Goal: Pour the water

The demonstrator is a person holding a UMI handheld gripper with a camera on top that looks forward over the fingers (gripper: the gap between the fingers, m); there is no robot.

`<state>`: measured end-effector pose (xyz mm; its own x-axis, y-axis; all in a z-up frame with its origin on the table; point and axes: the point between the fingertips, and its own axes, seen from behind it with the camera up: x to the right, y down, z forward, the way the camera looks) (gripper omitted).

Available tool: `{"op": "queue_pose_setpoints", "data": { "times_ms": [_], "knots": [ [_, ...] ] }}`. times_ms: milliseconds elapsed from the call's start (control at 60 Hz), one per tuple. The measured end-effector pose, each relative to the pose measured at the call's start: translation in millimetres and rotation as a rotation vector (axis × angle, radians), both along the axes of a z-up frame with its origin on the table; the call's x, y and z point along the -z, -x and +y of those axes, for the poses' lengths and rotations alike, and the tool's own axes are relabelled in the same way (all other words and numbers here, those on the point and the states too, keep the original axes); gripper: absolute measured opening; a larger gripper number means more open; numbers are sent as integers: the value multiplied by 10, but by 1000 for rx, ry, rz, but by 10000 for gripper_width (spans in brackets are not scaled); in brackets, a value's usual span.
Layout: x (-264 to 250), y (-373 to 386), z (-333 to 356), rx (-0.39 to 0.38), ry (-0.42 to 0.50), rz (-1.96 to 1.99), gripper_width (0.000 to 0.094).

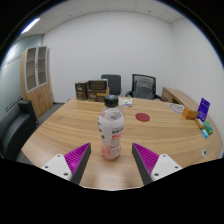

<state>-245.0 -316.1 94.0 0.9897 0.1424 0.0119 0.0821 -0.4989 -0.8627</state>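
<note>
A clear plastic bottle (111,132) with a dark cap and a pink-and-white label stands upright on the wooden table (60,130). It is just ahead of my gripper (112,158), in line with the gap between the fingers. The fingers (75,158) are spread wide, with a clear gap on each side of the bottle. They do not touch it. No cup or glass shows near the bottle.
A red round coaster (142,117) lies beyond the bottle. Dark boxes (90,90) sit at the table's far end, with office chairs (143,86) behind. Small items and a purple card (203,110) stand on the right. A wooden cabinet (38,80) is at the left.
</note>
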Motion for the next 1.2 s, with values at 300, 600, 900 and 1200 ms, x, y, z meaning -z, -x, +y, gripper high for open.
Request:
{"op": "queue_pose_setpoints", "data": {
  "times_ms": [300,600,900,1200],
  "knots": [
    [325,33,801,113,-77,20,633],
    [277,112,929,67,-115,13,353],
    [-559,-631,1322,123,-187,-200,311],
    [-1207,-1587,2442,109,-224,-925,310]
  ]
}}
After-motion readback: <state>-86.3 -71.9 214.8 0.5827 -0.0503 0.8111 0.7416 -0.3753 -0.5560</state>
